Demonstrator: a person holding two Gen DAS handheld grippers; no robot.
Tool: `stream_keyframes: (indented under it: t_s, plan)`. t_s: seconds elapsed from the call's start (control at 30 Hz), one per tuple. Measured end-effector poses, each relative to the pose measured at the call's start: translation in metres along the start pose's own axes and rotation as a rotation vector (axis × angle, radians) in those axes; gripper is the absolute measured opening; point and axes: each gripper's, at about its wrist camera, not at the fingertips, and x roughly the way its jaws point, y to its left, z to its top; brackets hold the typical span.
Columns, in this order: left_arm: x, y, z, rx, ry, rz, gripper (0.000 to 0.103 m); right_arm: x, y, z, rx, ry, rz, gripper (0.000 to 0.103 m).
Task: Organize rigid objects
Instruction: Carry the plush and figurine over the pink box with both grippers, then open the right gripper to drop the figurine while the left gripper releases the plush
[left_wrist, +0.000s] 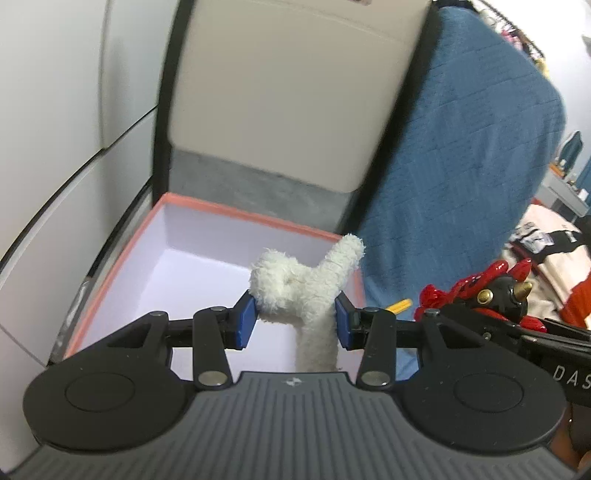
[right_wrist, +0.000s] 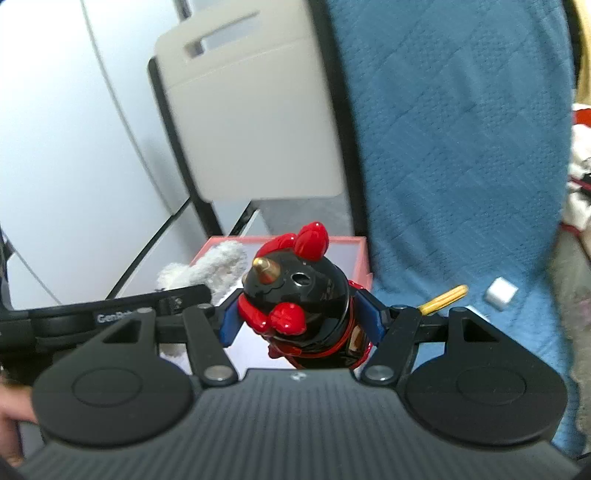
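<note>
My left gripper (left_wrist: 295, 320) is shut on a white fluffy plush toy (left_wrist: 306, 284), which sticks up between the blue pads above a pink-rimmed box (left_wrist: 118, 273) with a white inside. My right gripper (right_wrist: 301, 320) is shut on a glossy black and red figurine (right_wrist: 299, 295) with a gold horn. That figurine (left_wrist: 491, 295) also shows at the right of the left wrist view, beside the plush. In the right wrist view the plush toy (right_wrist: 218, 264) and the left gripper's body lie to the left, in front of the pink-rimmed box (right_wrist: 347, 243).
A blue quilted cover (left_wrist: 461, 155) fills the right side. A beige panel with a black frame (left_wrist: 288, 92) stands behind the box, white cabinet fronts (left_wrist: 55, 129) to the left. A yellow stick (right_wrist: 445, 295) and a small white cube (right_wrist: 501, 291) lie on the blue cover. Folded clothes (left_wrist: 554, 266) sit far right.
</note>
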Motion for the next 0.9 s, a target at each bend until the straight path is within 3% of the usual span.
stream_keyframes:
  t_s: [0.43,0.7,0.9]
  plan:
    - [0.051,0.074,-0.037,-0.071,0.149,0.084,0.049,0.089,0.031,-0.05,-0.04,0.237,0.018,0.067]
    - [0.081,0.099,-0.058,-0.095,0.231,0.086,0.049,0.12,0.034,-0.068,-0.036,0.313,0.0,0.067]
    - [0.082,0.104,-0.062,-0.104,0.239,0.1,0.051,0.125,0.031,-0.072,-0.015,0.326,-0.008,0.067]
